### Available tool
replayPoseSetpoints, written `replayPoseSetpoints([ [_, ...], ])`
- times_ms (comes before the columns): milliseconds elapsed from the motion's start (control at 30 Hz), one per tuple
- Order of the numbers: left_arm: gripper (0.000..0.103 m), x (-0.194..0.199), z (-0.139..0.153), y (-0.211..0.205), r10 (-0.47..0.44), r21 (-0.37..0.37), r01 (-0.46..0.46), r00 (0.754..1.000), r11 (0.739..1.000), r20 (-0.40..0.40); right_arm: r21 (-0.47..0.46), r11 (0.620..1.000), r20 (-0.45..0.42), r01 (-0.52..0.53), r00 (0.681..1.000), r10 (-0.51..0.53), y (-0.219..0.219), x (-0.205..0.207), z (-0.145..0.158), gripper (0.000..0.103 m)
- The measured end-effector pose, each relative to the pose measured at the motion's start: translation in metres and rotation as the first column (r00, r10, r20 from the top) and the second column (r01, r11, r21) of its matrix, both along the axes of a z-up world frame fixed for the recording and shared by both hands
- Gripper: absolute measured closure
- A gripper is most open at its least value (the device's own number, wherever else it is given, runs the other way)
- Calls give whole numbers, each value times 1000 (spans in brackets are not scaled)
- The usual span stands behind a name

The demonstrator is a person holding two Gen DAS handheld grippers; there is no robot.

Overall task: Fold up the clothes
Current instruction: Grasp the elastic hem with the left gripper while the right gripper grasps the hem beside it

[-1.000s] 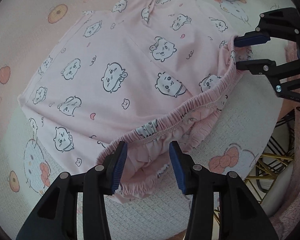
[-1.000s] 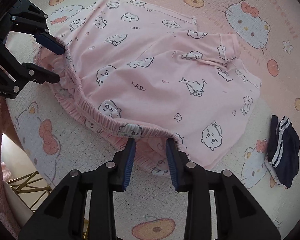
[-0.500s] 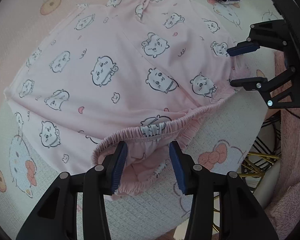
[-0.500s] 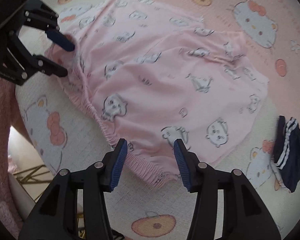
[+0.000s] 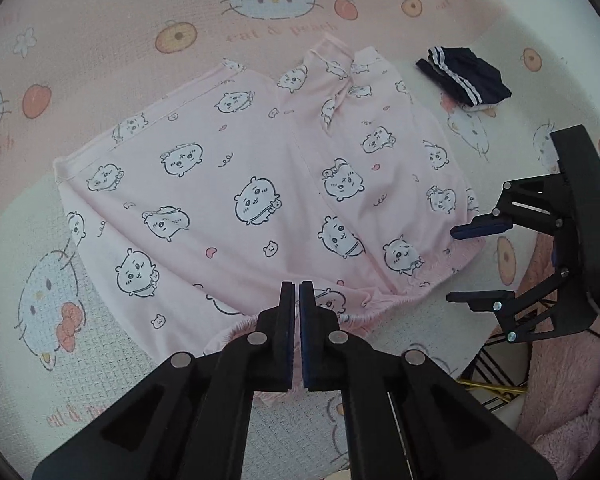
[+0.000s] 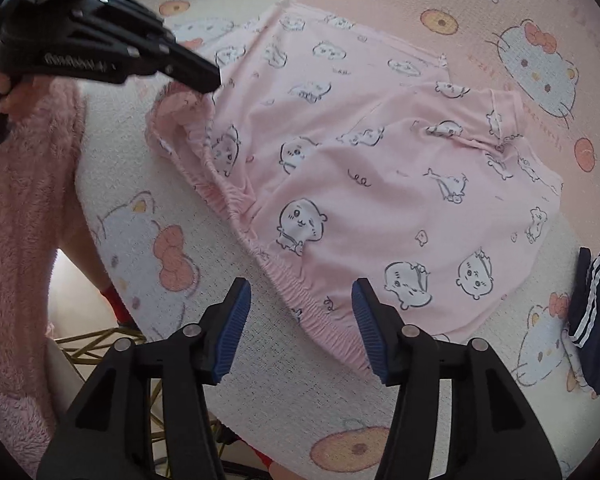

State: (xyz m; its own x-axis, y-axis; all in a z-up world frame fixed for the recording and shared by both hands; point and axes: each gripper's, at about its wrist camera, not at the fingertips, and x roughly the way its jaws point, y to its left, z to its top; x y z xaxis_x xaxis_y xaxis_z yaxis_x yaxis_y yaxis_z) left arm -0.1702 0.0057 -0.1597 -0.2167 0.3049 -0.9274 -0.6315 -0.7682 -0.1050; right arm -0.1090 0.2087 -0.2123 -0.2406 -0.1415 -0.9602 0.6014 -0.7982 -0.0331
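Surface (image 5: 112,40) covered by a textured cloth, pink and cream, printed with cartoon cat faces, peaches, small flowers and lettering. Cloth edge drops off at the near side. Below the edge: thin gold and black metal rods (image 5: 496,376), possibly a wire stand or chair frame. Pale floor (image 6: 80,288) beneath. Soft, even light.

Right hand-held gripper (image 6: 298,322) agape over pink shorts (image 6: 352,176)

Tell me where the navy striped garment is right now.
The navy striped garment lies folded on the cartoon-print mat, just beyond the far right corner of the pink shorts. In the right wrist view it sits at the right edge.
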Motion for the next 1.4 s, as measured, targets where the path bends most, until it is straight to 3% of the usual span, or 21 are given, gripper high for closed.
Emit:
replayPoseSetpoints([
  [100, 94, 3, -17, 10, -60, -64, 61, 998, 996, 12, 74, 997, 24, -16, 1000, 15, -5, 2, -23, 51],
  [133, 82, 5, -23, 12, -82, -86, 84, 996, 993, 18, 82, 996, 11, -17, 1000, 17, -4, 3, -26, 51],
  [167, 64, 7, -29, 14, -104, -107, 106, 994, 989, 26, 69, 998, -7, -8, 1000, 8, -2, 4, -24, 56],
  [200, 56, 9, -35, 17, -126, -127, 129, 992, 984, 31, 68, 997, -24, 22, 1000, -20, 2, 2, -22, 88],
  [233, 54, 10, -38, 20, -147, -142, 150, 989, 978, 29, 70, 995, -36, 65, 997, -63, 7, -2, -19, 99],
  [400, 54, 15, -41, 43, -292, -205, 282, 956, 937, -20, -14, 985, -36, 171, 985, -171, 29, -15, -4, 99],
  [500, 54, 14, -43, 54, -385, -225, 373, 923, 900, -11, 12, 993, -41, 114, 993, -113, 26, -12, -3, 99],
  [600, 54, 7, -47, 58, -425, -245, 417, 905, 875, 25, 9, 998, -23, 59, 998, -59, 26, -8, -1, 99],
  [667, 55, 2, -49, 58, -413, -213, 419, 908, 883, 74, 29, 999, -19, 35, 999, -34, 28, -7, -4, 99],
  [700, 60, -2, -51, 57, -381, -194, 394, 919, 898, 101, 45, 998, -16, 33, 999, -32, 29, -8, -8, 99],
  [733, 92, -7, -54, 55, -335, -190, 352, 935, 917, 117, 64, 997, -19, 37, 999, -36, 31, -9, -11, 99],
  [767, 103, -11, -56, 53, -287, -187, 309, 949, 933, 132, 78, 996, -30, 47, 999, -44, 32, -11, -12, 99],
  [833, 103, -15, -53, 49, -237, -165, 256, 963, 953, 125, 87, 993, -72, 80, 995, -74, 34, -16, -9, 99],
  [933, 103, -15, -39, 42, -204, -114, 212, 976, 971, 79, 90, 988, -209, 129, 972, -108, 35, -23, 10, 99],
  [1000, 103, -16, -30, 38, -180, -79, 183, 983, 980, 49, 63, 985, -340, 158, 932, -128, 36, -23, 30, 99],
  [1067, 101, -16, -21, 33, -154, -43, 155, 988, 987, 20, 6, 985, -391, 173, 907, -157, 28, -28, 43, 99],
  [1133, 93, -16, -14, 29, -134, -14, 134, 991, 991, -4, -3, 983, -363, 183, 916, -171, 28, -34, 39, 99],
  [1200, 78, -17, -23, 26, -172, -50, 172, 985, 984, 3, 20, 983, -358, 185, 919, -165, 29, -31, 33, 99],
  [1267, 51, -18, -32, 24, -207, -81, 208, 978, 975, 14, 23, 982, -358, 189, 919, -168, 29, -26, 33, 99],
  [1400, 51, -19, -33, 21, -257, -114, 257, 966, 960, 14, 3, 980, -380, 199, 906, -183, 32, -16, 40, 99],
])
